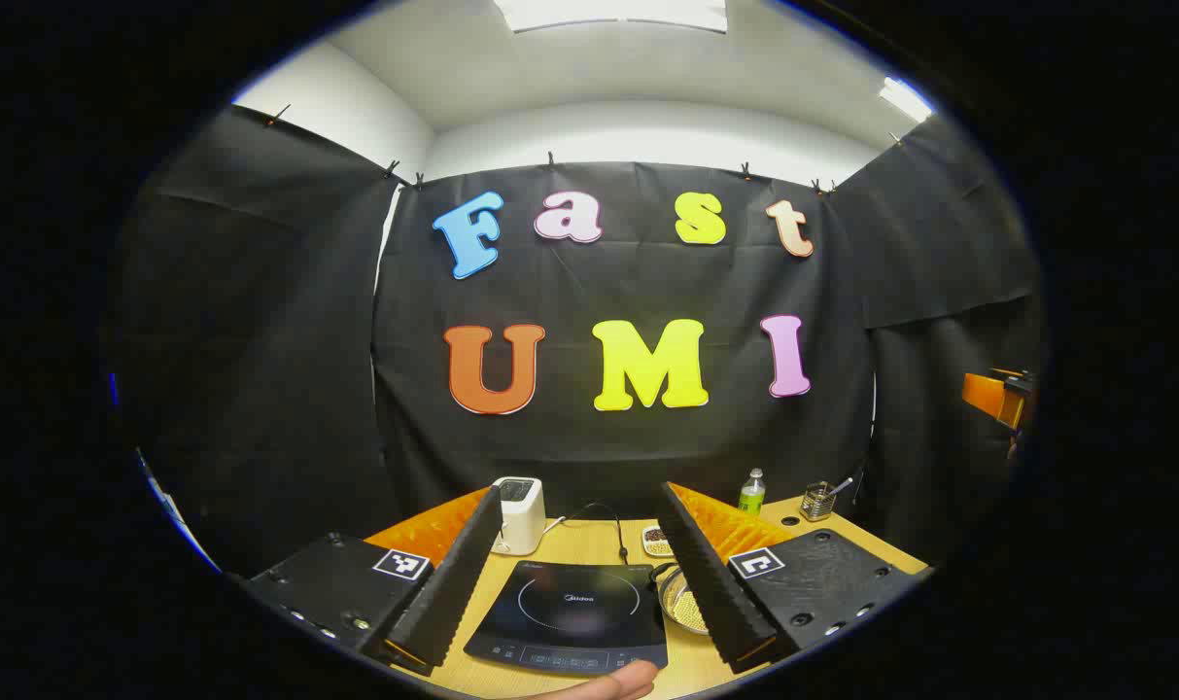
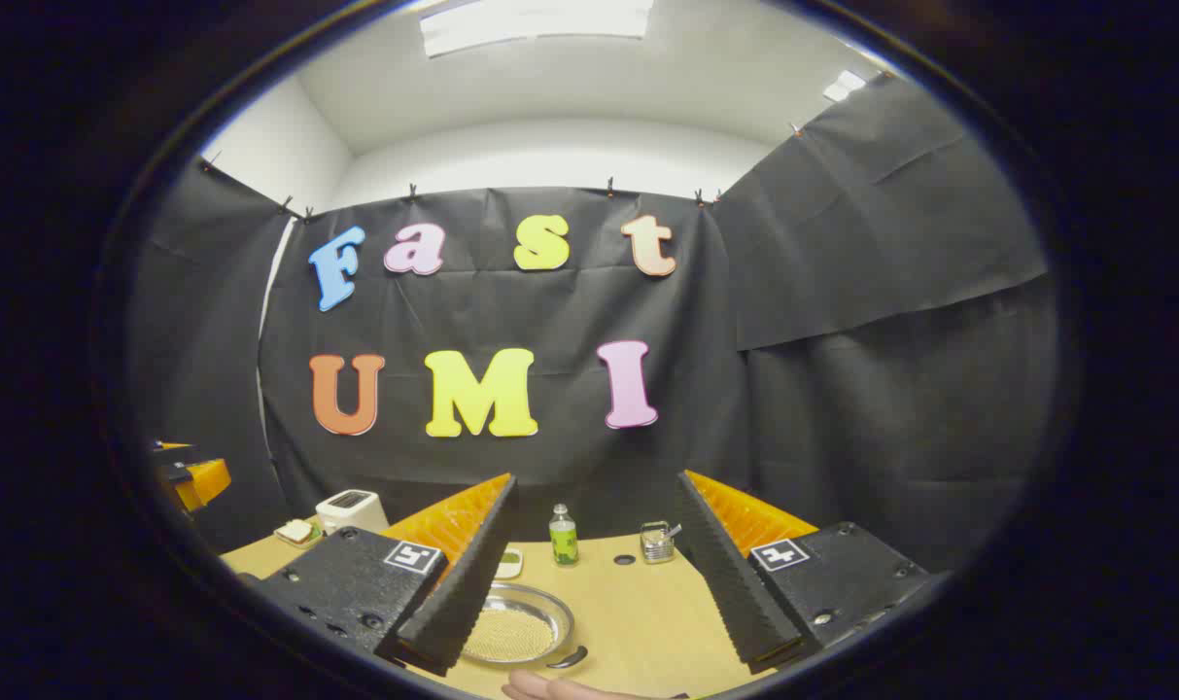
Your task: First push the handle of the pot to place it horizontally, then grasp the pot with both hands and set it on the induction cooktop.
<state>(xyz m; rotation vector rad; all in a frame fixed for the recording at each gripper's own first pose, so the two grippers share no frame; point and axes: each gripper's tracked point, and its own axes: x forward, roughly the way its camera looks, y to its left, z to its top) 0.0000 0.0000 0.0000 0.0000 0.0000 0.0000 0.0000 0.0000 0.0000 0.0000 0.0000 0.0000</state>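
A shallow steel pot (image 2: 513,632) with pale grains inside sits on the wooden table (image 2: 638,612), its dark handle (image 2: 571,658) at the near right rim. It lies just right of the left finger of my right gripper (image 2: 597,478), which is open and holds nothing. In the left gripper view the pot (image 1: 682,605) peeks out beside the right finger, next to the black induction cooktop (image 1: 570,612). The cooktop lies between the fingers of my open left gripper (image 1: 581,491). Both grippers hover above the table, apart from the pot.
At the back of the table stand a white toaster (image 1: 521,513), a green bottle (image 2: 563,537), a glass cup with a spoon (image 2: 656,542) and a small dish (image 2: 508,562). A fingertip (image 1: 613,684) shows at the near edge. The other gripper's orange body (image 2: 192,478) is at far left.
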